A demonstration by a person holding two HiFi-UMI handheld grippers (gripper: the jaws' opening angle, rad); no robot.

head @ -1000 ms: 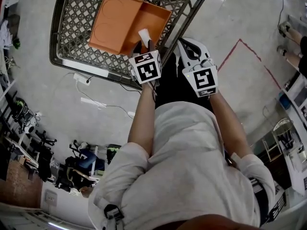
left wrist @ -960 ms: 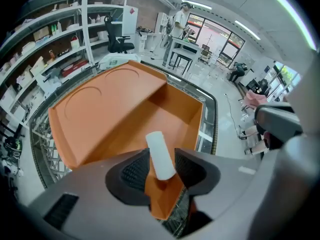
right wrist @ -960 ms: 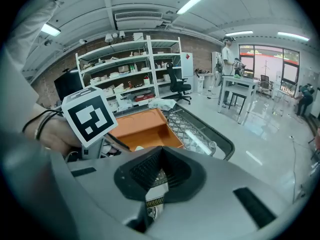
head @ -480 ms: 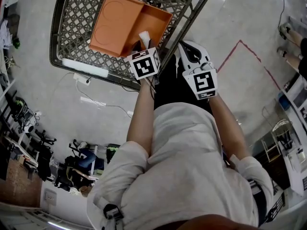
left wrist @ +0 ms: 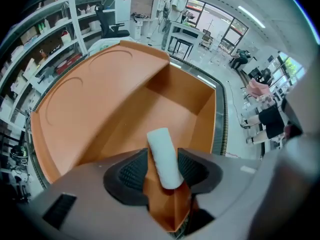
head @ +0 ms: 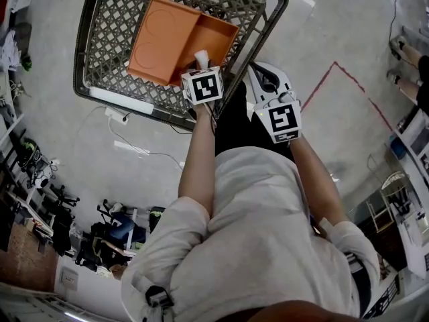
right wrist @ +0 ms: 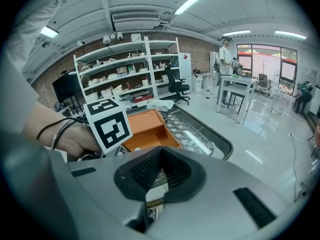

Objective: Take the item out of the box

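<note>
An orange box [head: 216,33] lies in a grey mesh cart [head: 107,39] with its lid [head: 157,35] flung open to the left. A short white cylinder [head: 200,57] stands at the box's near edge. My left gripper [head: 199,66] reaches into the box and is open. In the left gripper view the white cylinder [left wrist: 165,156] sits between the pads of the left gripper [left wrist: 162,171]. It leans toward the right pad [left wrist: 194,168], and a strip of orange shows beside the left pad. My right gripper [head: 260,69] hangs outside the cart's near rim, its jaws [right wrist: 159,176] shut and holding nothing.
The cart's rim [right wrist: 215,144] runs just ahead of the right gripper. A power strip [head: 114,111] and cables lie on the concrete floor to the left. A red tape line [head: 335,69] crosses the floor on the right, near a person's feet [head: 402,42].
My left gripper has edged forward toward the box, with the white cylinder still between its jaws. The right gripper has drifted slightly forward beside it.
</note>
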